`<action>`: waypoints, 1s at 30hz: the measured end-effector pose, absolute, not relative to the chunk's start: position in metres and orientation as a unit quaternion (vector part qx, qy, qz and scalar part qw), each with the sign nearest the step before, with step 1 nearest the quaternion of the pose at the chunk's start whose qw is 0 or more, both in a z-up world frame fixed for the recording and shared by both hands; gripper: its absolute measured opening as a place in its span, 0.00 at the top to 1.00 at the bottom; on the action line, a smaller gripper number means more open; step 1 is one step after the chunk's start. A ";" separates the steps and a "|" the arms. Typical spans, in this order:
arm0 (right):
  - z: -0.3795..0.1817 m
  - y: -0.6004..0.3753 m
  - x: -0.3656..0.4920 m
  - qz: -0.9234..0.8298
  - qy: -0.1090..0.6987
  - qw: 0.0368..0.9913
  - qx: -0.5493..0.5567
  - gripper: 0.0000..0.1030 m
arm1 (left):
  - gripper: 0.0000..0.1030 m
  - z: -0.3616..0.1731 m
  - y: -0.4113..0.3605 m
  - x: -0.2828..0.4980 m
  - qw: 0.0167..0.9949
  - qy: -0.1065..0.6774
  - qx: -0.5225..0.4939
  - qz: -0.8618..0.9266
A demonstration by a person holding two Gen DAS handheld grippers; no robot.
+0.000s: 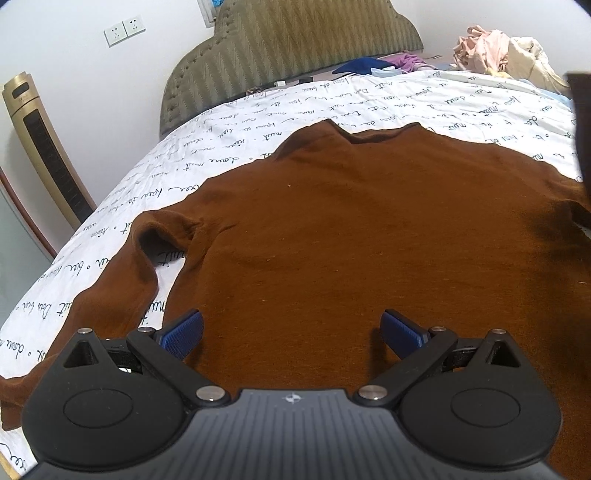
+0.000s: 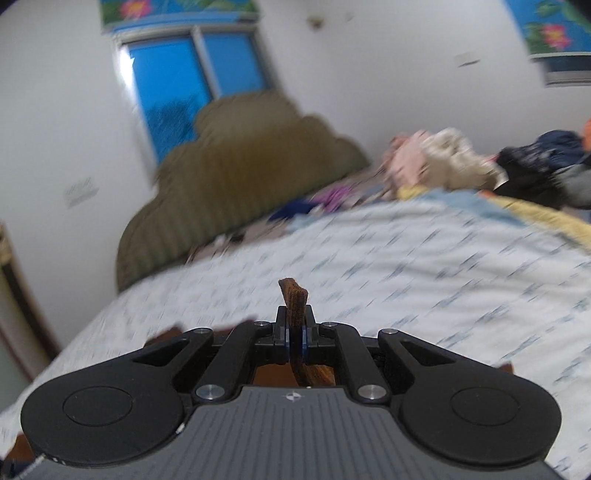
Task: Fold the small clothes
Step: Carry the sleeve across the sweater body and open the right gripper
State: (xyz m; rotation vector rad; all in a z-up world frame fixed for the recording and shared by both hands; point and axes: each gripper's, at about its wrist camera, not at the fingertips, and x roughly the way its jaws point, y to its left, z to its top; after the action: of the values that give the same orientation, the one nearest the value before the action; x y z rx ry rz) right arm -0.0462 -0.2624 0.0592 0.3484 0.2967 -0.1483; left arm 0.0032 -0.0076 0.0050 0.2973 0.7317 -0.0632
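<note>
**Right now: brown top flat on bed, right gripper pinching its fabric**

Bed sheet (image 1: 258, 122) white with black script print, padded olive headboard (image 1: 288, 48) against white wall, wall sockets (image 1: 123, 29) at left, gold tower fan (image 1: 44, 147) beside bed. Window (image 2: 192, 81) behind headboard. Loose clothes pile (image 1: 502, 51) at far corner.

Brown top (image 1: 351, 229) lies spread flat on sheet, collar toward headboard, one sleeve bent at left. Left gripper (image 1: 291, 332) hangs over its lower hem area, jaws wide apart, nothing between. Right gripper (image 2: 294, 332) jaws closed tight on a strip of the brown fabric, which sticks out above the pads; right view motion-blurred.
</note>
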 end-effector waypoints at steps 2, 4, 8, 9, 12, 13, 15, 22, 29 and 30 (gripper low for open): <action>0.055 -0.244 -0.039 -0.061 0.169 0.970 0.162 0.89 | 0.00 0.004 -0.007 0.004 0.922 0.357 0.144 -0.032; 0.048 -0.228 -0.029 -0.055 0.191 0.969 0.146 0.89 | 0.00 0.004 -0.006 0.005 0.922 0.357 0.145 -0.032; 0.041 -0.211 -0.012 -0.038 0.227 0.963 0.137 0.89 | 0.00 0.003 -0.005 0.007 0.924 0.353 0.146 -0.031; 0.041 -0.207 -0.006 -0.034 0.233 0.962 0.135 0.89 | 0.00 0.003 -0.005 0.007 0.924 0.353 0.146 -0.031; 0.039 -0.201 0.011 -0.026 0.239 0.963 0.123 0.89 | 0.00 0.003 -0.003 0.009 0.924 0.354 0.143 -0.032; 0.040 -0.197 0.014 -0.024 0.239 0.964 0.117 0.89 | 0.00 0.002 -0.003 0.010 0.924 0.354 0.142 -0.032; 0.043 -0.192 0.022 -0.022 0.239 0.965 0.109 0.89 | 0.00 0.002 -0.002 0.010 0.924 0.354 0.142 -0.031; 0.046 -0.167 0.043 0.001 0.247 0.964 0.101 0.89 | 0.00 0.001 0.002 0.011 0.924 0.354 0.144 -0.027; 0.046 -0.134 0.067 0.034 0.252 0.963 0.090 0.89 | 0.00 0.004 0.011 0.010 0.928 0.346 0.138 -0.028; 0.047 -0.129 0.070 0.037 0.253 0.963 0.087 0.89 | 0.00 0.004 0.012 0.009 0.929 0.343 0.137 -0.027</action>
State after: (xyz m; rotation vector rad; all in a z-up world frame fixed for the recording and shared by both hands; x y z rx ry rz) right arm 0.0699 -0.1288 0.0471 0.1764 0.5126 0.0749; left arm 0.0090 0.0118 0.0044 0.2810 0.7035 -0.0547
